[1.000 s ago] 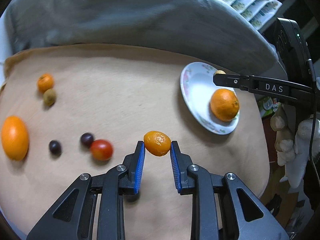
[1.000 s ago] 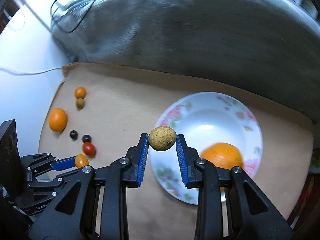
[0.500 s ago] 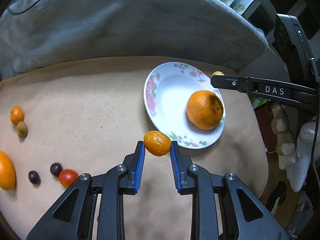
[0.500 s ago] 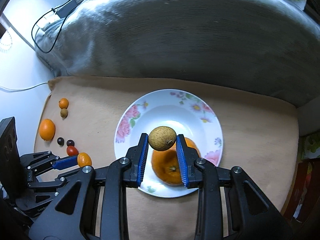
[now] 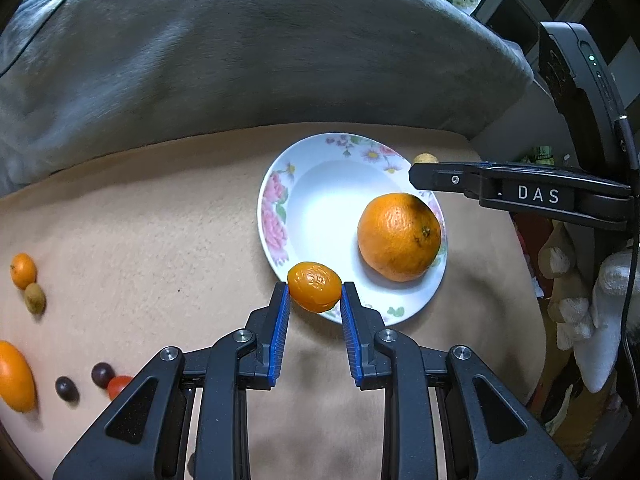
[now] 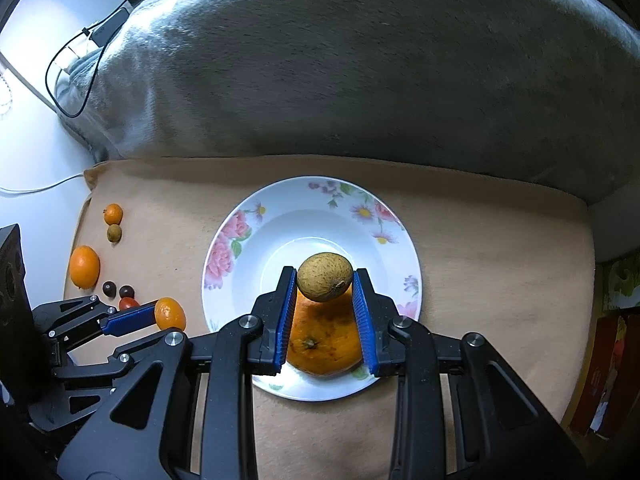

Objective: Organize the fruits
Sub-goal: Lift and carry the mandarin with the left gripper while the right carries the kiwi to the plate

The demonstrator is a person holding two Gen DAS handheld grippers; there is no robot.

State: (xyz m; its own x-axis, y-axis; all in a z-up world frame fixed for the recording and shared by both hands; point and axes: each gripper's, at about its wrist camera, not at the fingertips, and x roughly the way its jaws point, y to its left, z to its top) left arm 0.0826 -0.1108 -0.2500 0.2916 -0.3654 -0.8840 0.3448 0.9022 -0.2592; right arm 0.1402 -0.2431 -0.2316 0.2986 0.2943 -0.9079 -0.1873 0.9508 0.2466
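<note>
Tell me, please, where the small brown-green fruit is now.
In the right wrist view, the brown-green fruit is pinched in the right tool, in front of the flowered plate and just beyond the big orange. Whether it is right over them is unclear.

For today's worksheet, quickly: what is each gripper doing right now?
Left gripper: closed on a small orange fruit.
Right gripper: closed on a brownish-green fruit, above the plate.

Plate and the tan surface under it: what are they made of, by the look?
Plate: looks like glazed ceramic or porcelain, possibly melamine; glossy white with a soft highlight in the well and printed pink flowers on the rim. Tan surface: seems a soft fabric mat or blanket, matte and finely napped, its far corner rounded.
</note>
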